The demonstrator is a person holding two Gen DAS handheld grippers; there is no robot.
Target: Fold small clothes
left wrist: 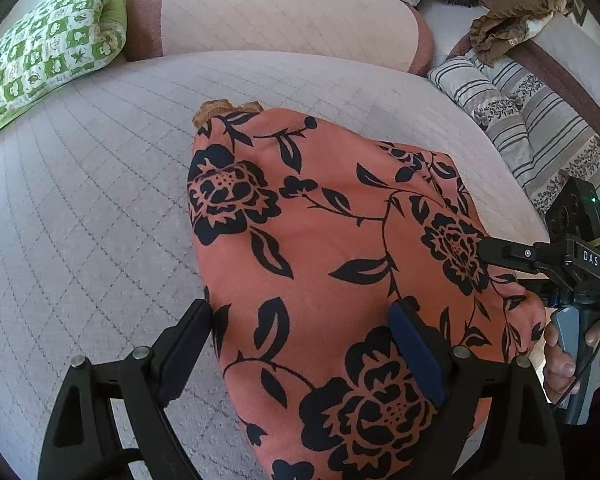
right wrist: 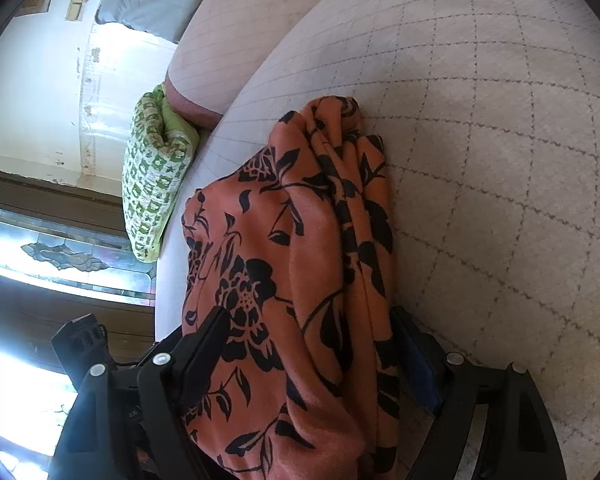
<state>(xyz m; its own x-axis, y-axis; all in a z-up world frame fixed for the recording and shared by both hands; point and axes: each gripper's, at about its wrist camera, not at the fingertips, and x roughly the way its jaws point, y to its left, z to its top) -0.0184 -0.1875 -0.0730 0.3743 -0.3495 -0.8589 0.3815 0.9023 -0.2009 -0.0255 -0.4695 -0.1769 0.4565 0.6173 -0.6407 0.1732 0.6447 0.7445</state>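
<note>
Soft coral-orange knit garment with black floral print (left wrist: pixel 340 264) lies bunched near the quilted pale-lilac bedspread's (left wrist: pixel 80 220) near edge; my left gripper (left wrist: pixel 300 344) straddles its edge, fingers spread, and my right gripper (right wrist: pixel 312 344) also spreads around its folds.

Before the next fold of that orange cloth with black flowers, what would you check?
1. Orange floral cloth lies on the quilted pale bed cover: ok.
2. Left gripper straddles the cloth's edge, fingers apart, nothing pinched: not ok.
3. Right gripper has bunched cloth between its fingers; firm hold: cannot tell.
4. Cloth smooth: not ok, gathered in ridges on the right wrist view.
5. Green checked pillow apart from the cloth: ok.
</note>
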